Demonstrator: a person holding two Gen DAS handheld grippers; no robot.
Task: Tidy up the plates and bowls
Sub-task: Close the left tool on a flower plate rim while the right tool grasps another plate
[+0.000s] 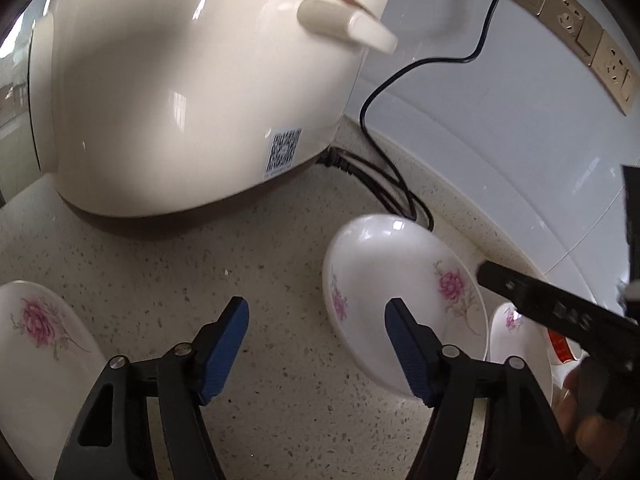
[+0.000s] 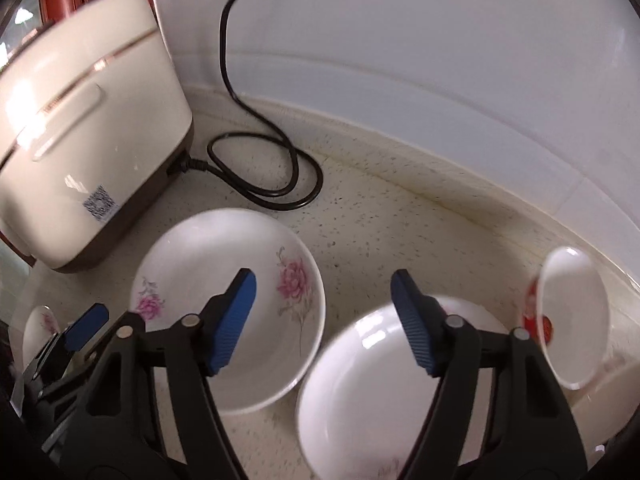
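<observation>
This is a home kitchen, seen at counter height: a speckled cream stone countertop (image 2: 392, 216) runs up to a raised lip against a wall of glossy white tiles (image 2: 440, 60). On it stands a glossy cream electric rice cooker with a brown base and a copper trim line (image 1: 192, 92), its black power cord (image 1: 472, 56) looping over the counter and rising to a plug in a row of beige wall sockets (image 1: 576, 28). Around the cooker lie household dishes, among them a shallow white ceramic plate printed with pink peony flowers (image 2: 236, 304) and a white bowl with a red pattern outside, tipped on its side (image 2: 568, 316).
</observation>
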